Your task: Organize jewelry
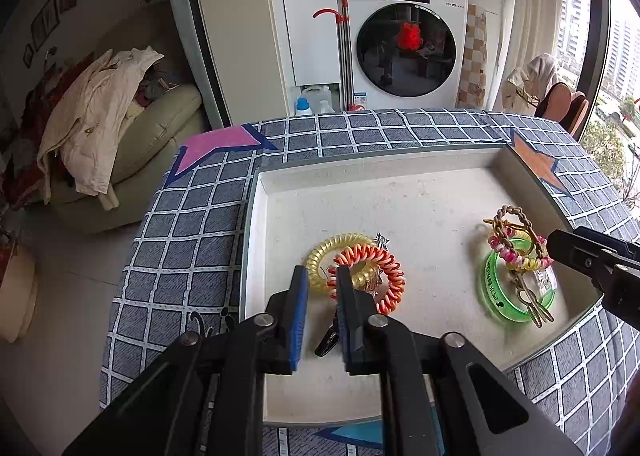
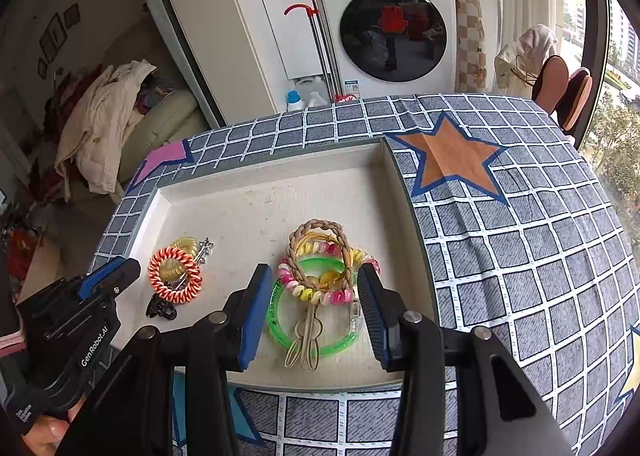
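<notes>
A white tray sits on the checked cloth. At its left lie an orange coil hair tie, a yellow coil tie, a silver clip and a black clip. My left gripper hovers just before them, jaws a narrow gap apart, nothing between. At the tray's right a green bangle carries a pink-yellow coil tie, a braided tan tie and a gold hairpin. My right gripper is open, its fingers either side of this pile.
The checked tablecloth has an orange star right of the tray and a pink star at the left. A washing machine, a sofa with clothes and a chair stand beyond the table.
</notes>
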